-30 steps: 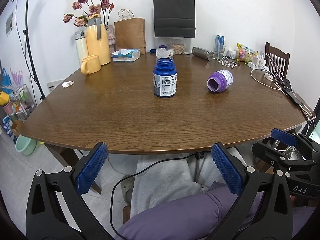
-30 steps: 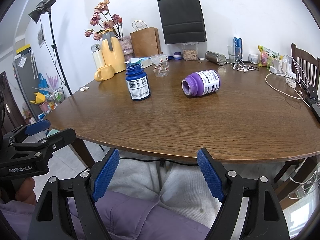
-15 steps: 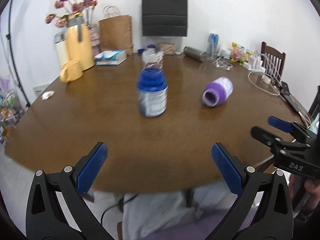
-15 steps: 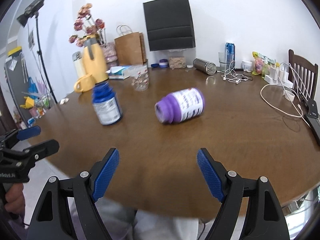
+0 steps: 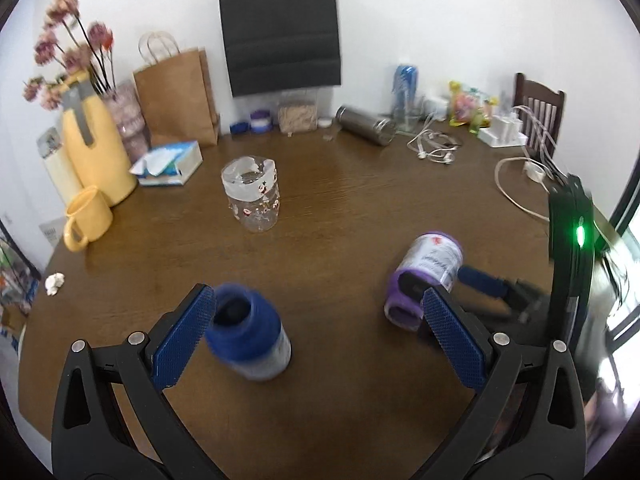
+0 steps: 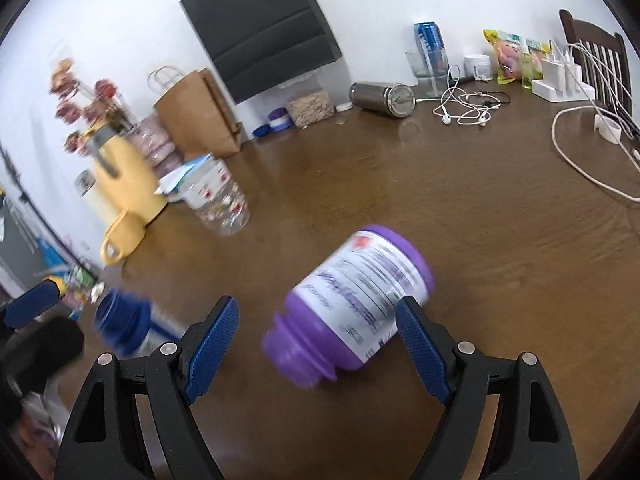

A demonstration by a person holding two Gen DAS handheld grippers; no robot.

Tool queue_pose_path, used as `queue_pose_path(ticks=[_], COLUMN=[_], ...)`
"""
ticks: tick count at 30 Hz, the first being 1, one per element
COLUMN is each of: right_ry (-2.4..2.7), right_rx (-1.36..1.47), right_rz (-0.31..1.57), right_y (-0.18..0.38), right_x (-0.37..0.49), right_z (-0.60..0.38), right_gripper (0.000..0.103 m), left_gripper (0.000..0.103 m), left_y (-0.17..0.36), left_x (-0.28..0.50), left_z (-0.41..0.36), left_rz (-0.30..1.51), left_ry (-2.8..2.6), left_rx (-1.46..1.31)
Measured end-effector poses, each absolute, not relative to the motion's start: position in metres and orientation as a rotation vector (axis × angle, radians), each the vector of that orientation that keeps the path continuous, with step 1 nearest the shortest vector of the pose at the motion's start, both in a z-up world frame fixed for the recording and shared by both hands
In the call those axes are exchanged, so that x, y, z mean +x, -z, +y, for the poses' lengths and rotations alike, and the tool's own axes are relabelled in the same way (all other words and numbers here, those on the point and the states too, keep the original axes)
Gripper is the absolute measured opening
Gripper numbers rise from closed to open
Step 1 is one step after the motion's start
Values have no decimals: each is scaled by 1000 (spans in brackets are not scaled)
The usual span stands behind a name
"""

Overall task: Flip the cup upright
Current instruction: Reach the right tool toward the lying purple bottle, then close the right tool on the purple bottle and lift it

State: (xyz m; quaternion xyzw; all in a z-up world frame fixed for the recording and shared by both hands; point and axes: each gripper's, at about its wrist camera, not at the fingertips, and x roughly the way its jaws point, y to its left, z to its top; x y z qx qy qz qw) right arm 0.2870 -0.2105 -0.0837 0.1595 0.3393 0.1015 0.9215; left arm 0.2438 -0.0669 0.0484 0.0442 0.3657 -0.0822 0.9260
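A purple bottle (image 6: 352, 304) lies on its side on the brown table (image 6: 480, 208), open mouth toward me. It sits between the fingers of my right gripper (image 6: 318, 308), which is open and not gripping it. In the left wrist view the same purple bottle (image 5: 428, 276) lies at right, with the right gripper's blue finger (image 5: 480, 282) beside it. A blue bottle (image 5: 248, 336) stands upright between the fingers of my open left gripper (image 5: 316, 300), close to the left finger. The blue bottle (image 6: 128, 324) is blurred in the right wrist view.
A clear plastic jar (image 5: 252, 196) stands upright mid-table. A yellow mug (image 5: 86, 216), yellow thermos (image 5: 94, 156) and tissue box (image 5: 172, 160) are at back left. A steel flask (image 5: 366, 126), earphones (image 6: 464, 112) and white cables (image 5: 516, 188) lie at back right.
Both grippers have moved forward over the table and tilted down. The blue bottle now sits between the left fingers and the purple bottle between the right fingers.
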Motion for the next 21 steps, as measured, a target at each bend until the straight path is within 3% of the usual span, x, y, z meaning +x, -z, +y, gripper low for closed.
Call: queue_pose_path(ticks=[5, 8, 13, 21], right_ry=[-306, -283, -299, -472], right_rx=[370, 347, 248, -21], right_rz=[786, 816, 823, 833], right_y=[104, 108, 101, 99], right_x=[317, 331, 349, 360], right_z=[-216, -230, -246, -235], right_gripper=[74, 61, 60, 60], left_gripper=[103, 103, 103, 103], left_y=[-57, -59, -47, -3], left_x=[314, 355, 412, 451], left_z=[-87, -109, -146, -166], left_rz=[840, 924, 1015, 989], left_ry=[121, 167, 240, 417], left_rx=[134, 169, 237, 206])
